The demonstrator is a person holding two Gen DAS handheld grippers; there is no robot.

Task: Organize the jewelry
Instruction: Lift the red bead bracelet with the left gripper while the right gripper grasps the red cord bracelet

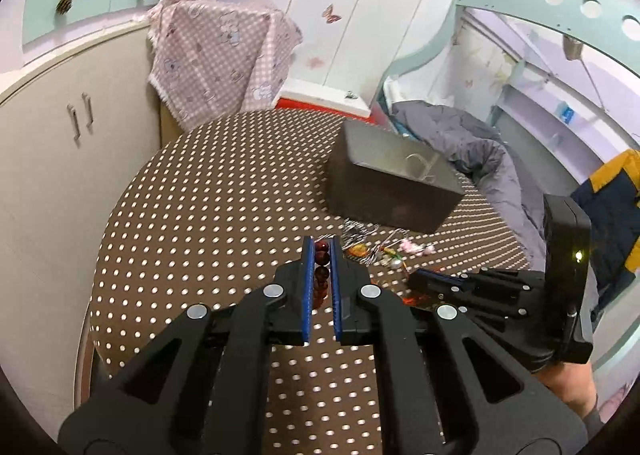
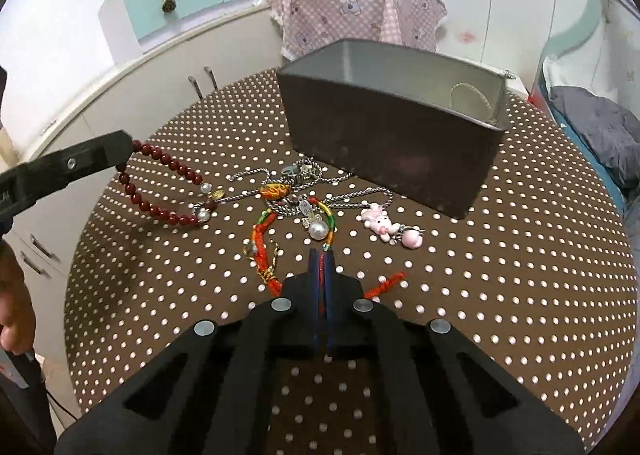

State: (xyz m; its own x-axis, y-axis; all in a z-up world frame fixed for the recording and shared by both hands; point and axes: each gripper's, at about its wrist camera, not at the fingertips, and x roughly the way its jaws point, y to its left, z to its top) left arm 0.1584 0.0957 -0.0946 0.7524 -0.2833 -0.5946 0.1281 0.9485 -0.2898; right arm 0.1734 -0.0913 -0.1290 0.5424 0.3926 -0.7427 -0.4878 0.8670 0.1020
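Two tongs are both clamped right now. My left gripper (image 1: pixel 321 245) is pinched on the dark red bead bracelet (image 2: pixel 168 191); in the right wrist view its tip holds one end of the loop clear of the cloth while the far end, with the pearl beads, trails on the table (image 2: pixel 160 335). My right gripper (image 2: pixel 322 251) is closed on the red woven cord bracelet (image 2: pixel 262 243), the cord running between the pads and out to both sides.

To do this step well, I judge each string needs lifting straight up until its tail hangs free, so it doesn't drag the silver chain (image 2: pixel 304 191) or the pink bunny charm (image 2: pixel 380 223) along. Then carry it over the near wall of the grey box (image 2: pixel 392 159), which stands just behind the pile and already holds a pale ring, and release inside.

Both grippers tilt downward toward the table, the left one reaching in from the left edge, the right low over the heap.
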